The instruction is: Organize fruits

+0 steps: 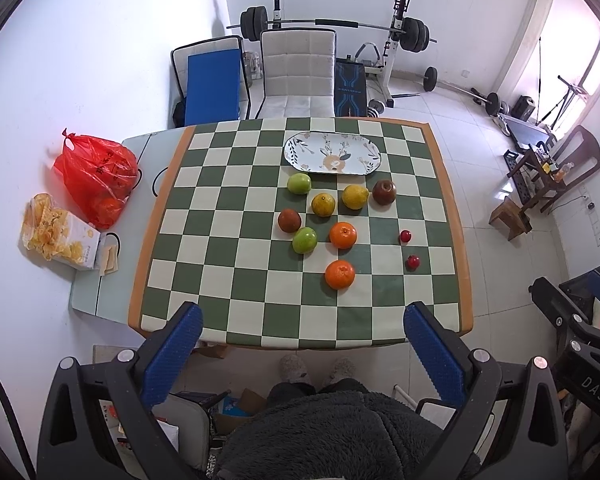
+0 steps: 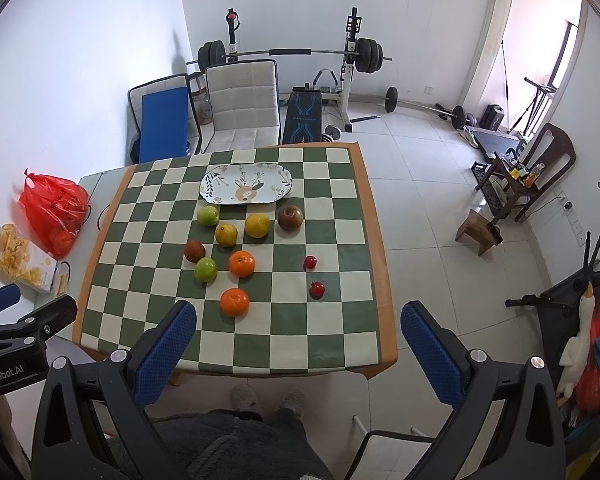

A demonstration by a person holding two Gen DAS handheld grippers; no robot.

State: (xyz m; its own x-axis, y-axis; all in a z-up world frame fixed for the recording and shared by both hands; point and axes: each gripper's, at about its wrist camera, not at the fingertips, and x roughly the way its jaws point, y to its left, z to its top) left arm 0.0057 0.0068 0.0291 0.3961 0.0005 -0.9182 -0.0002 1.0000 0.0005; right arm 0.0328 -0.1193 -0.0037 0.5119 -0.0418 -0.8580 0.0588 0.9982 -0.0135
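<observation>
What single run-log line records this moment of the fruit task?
stage: not started | left gripper: open, above table edge | right gripper: open | plate: no fruit | fruit: loose on checkered cloth

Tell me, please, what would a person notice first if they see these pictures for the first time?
Probably the loose cluster of fruits in green, yellow, orange and dark red, lying mid-way on the checkered table, with the empty oval plate just beyond them. Next, the red plastic bag left of the table, and the barbell rack by the far wall.

Red plastic bag (image 1: 96, 178) beside snack box (image 1: 66, 236); white chair (image 1: 298, 72), barbell rack (image 1: 336, 26) behind.
</observation>
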